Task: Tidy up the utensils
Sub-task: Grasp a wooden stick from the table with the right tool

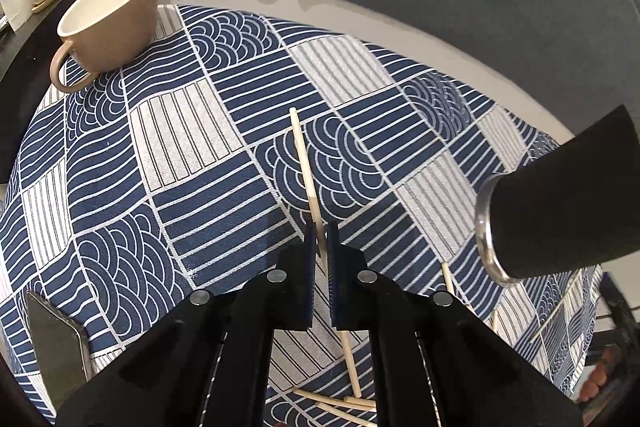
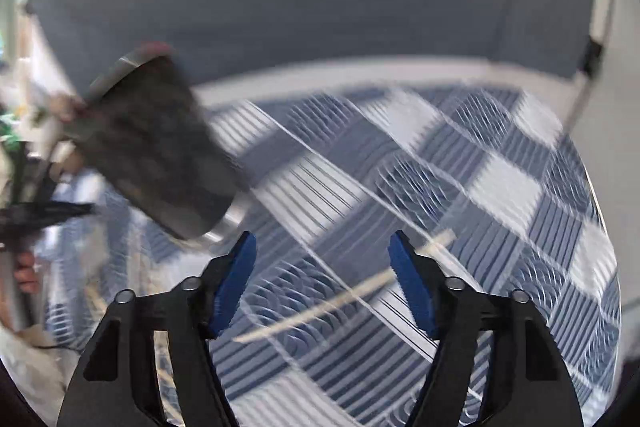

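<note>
From the left wrist, the left hand-held gripper (image 1: 321,233) pinches one chopstick (image 1: 304,167) above the patterned surface (image 1: 192,155); about five more lie below, beside one cup (image 1: 114,23). From the right wrist (blurred), the right hand-held gripper (image 2: 322,247) stands spread over one chopstick (image 2: 320,311), near one dark tumbler (image 2: 160,147).
</note>
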A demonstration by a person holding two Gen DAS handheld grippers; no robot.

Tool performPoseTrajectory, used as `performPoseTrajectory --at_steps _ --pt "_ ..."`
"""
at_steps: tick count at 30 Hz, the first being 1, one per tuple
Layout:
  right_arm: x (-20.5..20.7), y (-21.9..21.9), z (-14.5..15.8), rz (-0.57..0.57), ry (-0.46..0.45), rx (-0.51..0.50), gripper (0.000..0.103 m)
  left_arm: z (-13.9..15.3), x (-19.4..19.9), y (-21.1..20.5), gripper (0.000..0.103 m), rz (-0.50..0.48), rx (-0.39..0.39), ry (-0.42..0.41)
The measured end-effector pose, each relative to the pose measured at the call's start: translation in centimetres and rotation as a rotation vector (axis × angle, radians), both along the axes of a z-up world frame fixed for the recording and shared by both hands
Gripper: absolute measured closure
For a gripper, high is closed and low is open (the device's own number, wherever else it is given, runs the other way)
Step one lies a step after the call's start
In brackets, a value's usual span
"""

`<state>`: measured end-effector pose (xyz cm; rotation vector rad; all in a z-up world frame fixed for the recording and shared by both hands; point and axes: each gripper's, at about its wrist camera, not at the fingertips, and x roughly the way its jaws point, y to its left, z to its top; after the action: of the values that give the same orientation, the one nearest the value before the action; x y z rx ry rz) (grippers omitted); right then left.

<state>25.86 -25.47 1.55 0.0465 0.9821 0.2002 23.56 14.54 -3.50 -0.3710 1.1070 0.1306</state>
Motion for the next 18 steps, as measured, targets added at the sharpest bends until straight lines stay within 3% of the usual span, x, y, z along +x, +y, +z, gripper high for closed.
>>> performPoseTrajectory --at_steps 5,9,14,17,18 --pt "2.1 -1.0 -3.5 -0.113 0.122 -0.015 0.066 0.7 -0.9 -0.8 0.097 -0.030 -0.020 -0.045" --pt "2.8 -1.4 -5.4 -0.140 0.174 0.022 0.099 1.8 -2.3 -0.8 0.098 -0.048 -0.047 -0.095" --pt "1.7 -3.1 -5.1 -0.185 0.159 0.134 0.099 2.9 -3.2 -1.3 0.098 -0.074 -0.071 -0.134" --pt "0.9 -4.1 -4.1 -0.213 0.143 0.162 0.091 3.8 -3.5 -1.9 0.098 -0.082 -0.033 -0.162" --pt "0.6 -4.2 -3.8 -0.216 0.141 0.151 0.078 4.1 -3.6 -2.1 0.098 -0.091 -0.032 -0.170"
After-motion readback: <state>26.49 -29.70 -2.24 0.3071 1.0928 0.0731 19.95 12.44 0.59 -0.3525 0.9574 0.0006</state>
